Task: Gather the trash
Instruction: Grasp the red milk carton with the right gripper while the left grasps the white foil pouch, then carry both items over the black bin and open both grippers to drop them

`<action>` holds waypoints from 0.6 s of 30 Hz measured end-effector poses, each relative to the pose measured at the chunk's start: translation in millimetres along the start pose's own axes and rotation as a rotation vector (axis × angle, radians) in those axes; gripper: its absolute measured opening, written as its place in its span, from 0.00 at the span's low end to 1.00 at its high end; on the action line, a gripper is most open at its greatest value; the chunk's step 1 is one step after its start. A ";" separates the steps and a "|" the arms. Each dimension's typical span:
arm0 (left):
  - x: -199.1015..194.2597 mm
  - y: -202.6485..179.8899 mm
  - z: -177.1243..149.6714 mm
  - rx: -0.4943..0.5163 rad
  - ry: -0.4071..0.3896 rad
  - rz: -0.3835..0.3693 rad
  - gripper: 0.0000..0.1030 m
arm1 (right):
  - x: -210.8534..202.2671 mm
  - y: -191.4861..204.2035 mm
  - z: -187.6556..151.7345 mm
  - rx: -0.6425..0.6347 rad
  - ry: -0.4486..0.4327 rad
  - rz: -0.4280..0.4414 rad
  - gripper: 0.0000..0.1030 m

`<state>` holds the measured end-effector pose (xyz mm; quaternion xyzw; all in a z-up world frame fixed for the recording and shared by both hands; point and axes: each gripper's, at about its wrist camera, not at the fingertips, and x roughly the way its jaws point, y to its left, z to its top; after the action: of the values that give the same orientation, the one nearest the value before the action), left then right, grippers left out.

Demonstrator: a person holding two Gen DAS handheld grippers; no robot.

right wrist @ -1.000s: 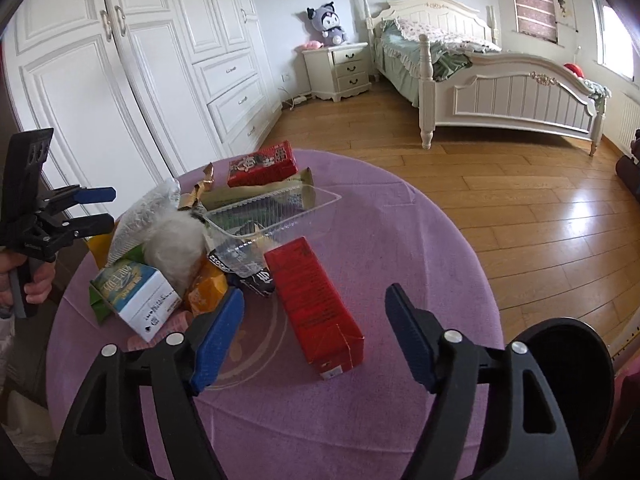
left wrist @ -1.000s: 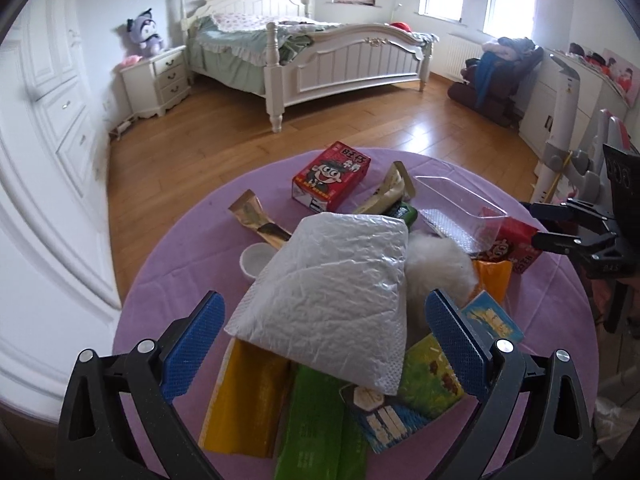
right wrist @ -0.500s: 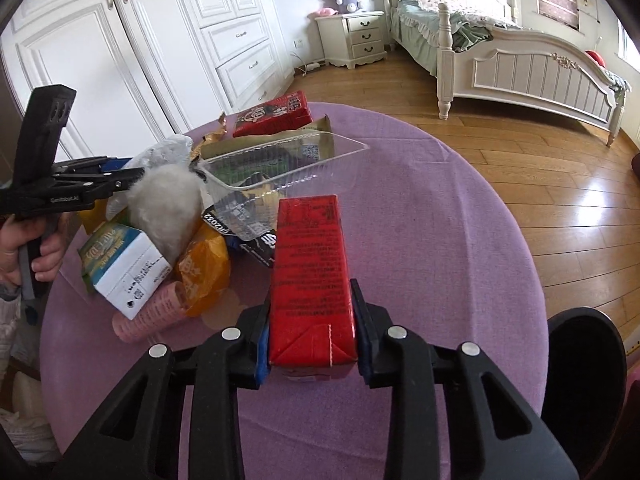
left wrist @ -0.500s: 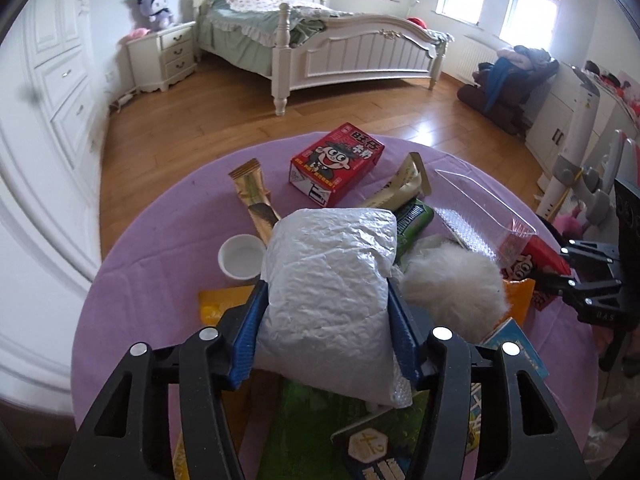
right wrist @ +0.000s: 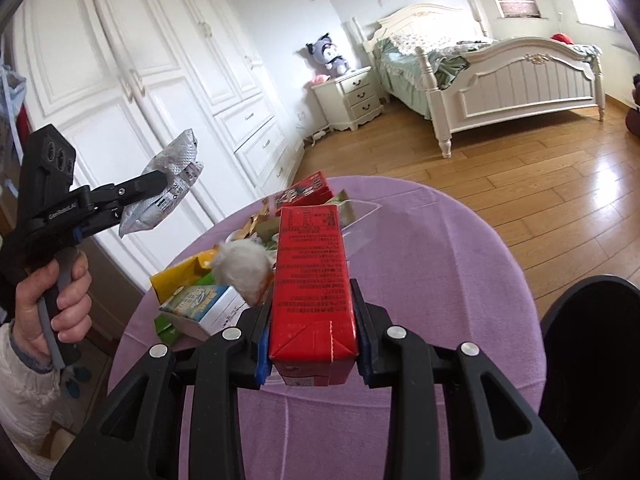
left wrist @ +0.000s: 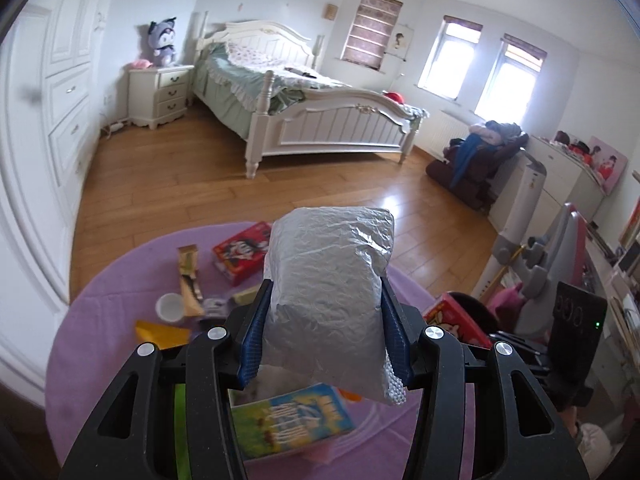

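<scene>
My left gripper is shut on a silver bubble mailer and holds it high above the round purple table; the mailer also shows in the right wrist view. My right gripper is shut on a tall red carton and holds it above the table. Trash lies below: a red cartoon box, a white fluffy ball, a blue-green carton, a clear plastic tray, wrappers.
A black bin stands at the table's right edge. A small white cup and a gold wrapper lie on the table. White wardrobes, a bed and wood floor lie beyond.
Both grippers closed on their items and lifted them: the left raised the silver mailer off the pile, the right raised the red carton off the table.
</scene>
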<state>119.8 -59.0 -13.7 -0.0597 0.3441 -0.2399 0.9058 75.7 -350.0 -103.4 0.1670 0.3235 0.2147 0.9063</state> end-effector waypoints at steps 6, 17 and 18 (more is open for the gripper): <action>81.7 -102.1 -10.5 0.079 0.128 -0.195 0.49 | -32.0 -80.8 -19.7 0.158 -0.033 -0.129 0.31; 241.5 -242.6 -82.1 0.153 0.387 -0.345 0.49 | -54.2 -199.6 -76.0 0.395 -0.001 -0.361 0.31; 250.6 -250.3 -85.5 0.160 0.401 -0.344 0.49 | -52.8 -205.8 -80.4 0.409 0.005 -0.368 0.31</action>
<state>127.9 -393.0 -159.0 0.0030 0.4812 -0.4238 0.7673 43.7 -538.4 -226.2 0.2842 0.3874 -0.0227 0.8767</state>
